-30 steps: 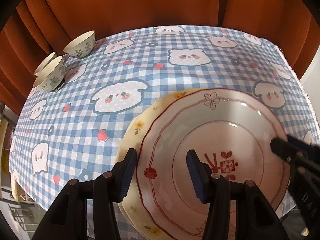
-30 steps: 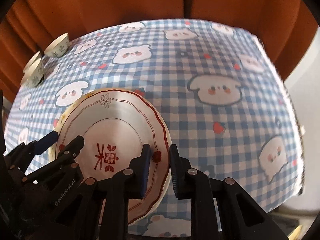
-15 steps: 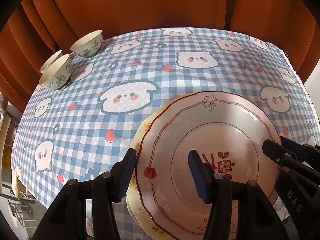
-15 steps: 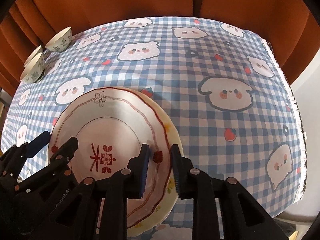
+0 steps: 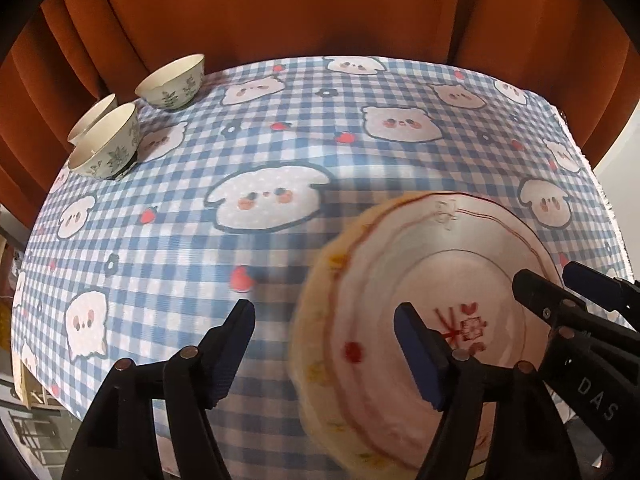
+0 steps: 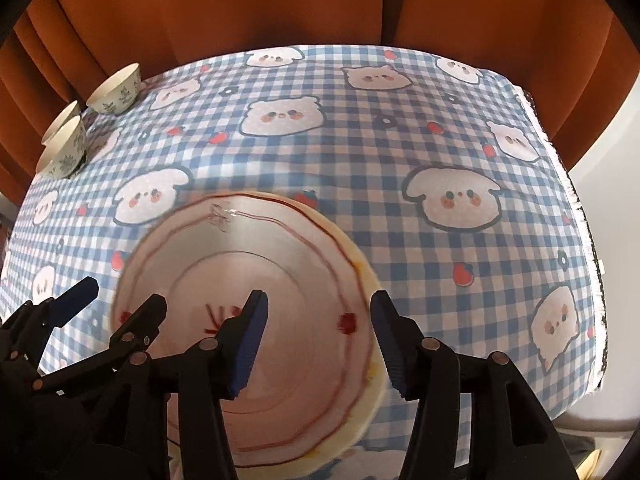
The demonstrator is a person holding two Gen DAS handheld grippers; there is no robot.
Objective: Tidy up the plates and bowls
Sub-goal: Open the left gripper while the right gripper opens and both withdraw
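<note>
Both grippers, left gripper [image 5: 324, 344] and right gripper [image 6: 318, 332], fingers opening, gripping nothing, straddling the red-rimmed plate [image 6: 256, 280] rim (stacked on yellow plate [image 5: 316, 280]); lifting straight clear is safest.

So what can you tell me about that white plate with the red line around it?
The white plate looks like glazed ceramic, round with a wavy red-lined rim, a second red ring inside, small red flowers and a red motif in the well. It lies flat, stacked on a yellow plate whose edge peeks out, on the checked tablecloth. Both grippers' jaws are opening around its rim, pads clear of it.
</note>
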